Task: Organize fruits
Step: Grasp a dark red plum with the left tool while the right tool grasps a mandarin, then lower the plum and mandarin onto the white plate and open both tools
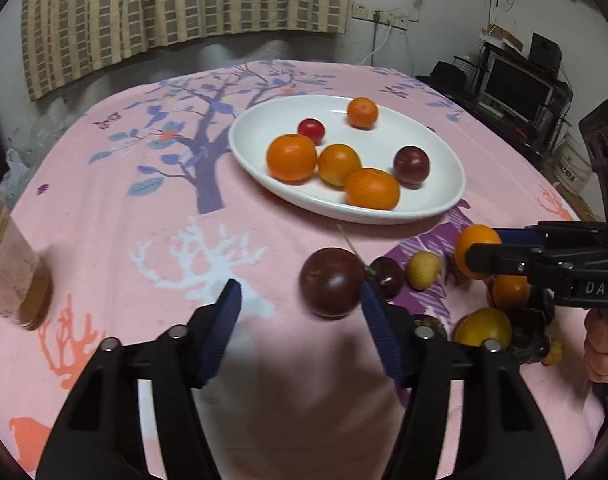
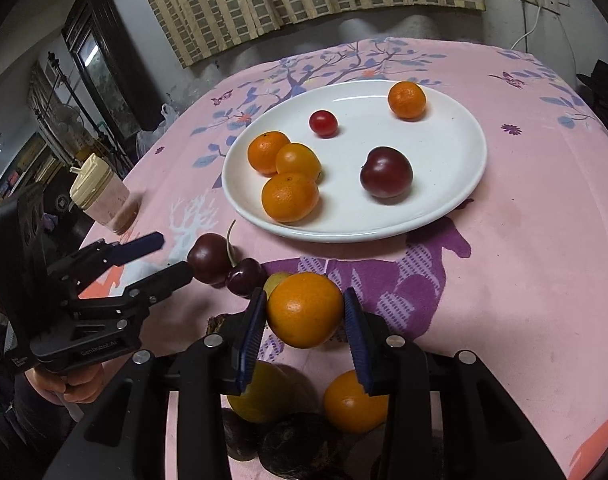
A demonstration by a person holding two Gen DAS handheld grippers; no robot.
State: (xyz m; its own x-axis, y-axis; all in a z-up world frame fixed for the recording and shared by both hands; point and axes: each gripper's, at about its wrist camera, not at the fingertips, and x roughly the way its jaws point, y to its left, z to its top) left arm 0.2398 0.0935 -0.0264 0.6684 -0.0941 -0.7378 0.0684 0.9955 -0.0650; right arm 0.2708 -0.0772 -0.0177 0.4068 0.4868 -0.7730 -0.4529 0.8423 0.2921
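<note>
A white oval plate (image 1: 444, 176) (image 2: 456, 152) holds several oranges, a dark plum (image 2: 386, 172) and a small red fruit (image 2: 323, 123). My left gripper (image 1: 299, 300) (image 2: 175, 254) is open; a dark plum (image 1: 331, 282) (image 2: 208, 258) lies on the cloth by its right finger. My right gripper (image 2: 304, 312) (image 1: 480, 248) is shut on an orange (image 2: 304, 309) (image 1: 475, 249), held just above the cloth. Beside them lie a cherry (image 2: 245, 277), a small yellow fruit (image 1: 423, 270), more oranges (image 2: 354, 402) and dark fruits (image 2: 299, 448).
A lidded jar (image 1: 11, 264) (image 2: 103, 196) of pinkish powder stands at the table's left edge. The round table has a pink printed cloth (image 1: 143, 208). A curtain hangs behind; shelves with a monitor (image 1: 516, 84) stand at the right.
</note>
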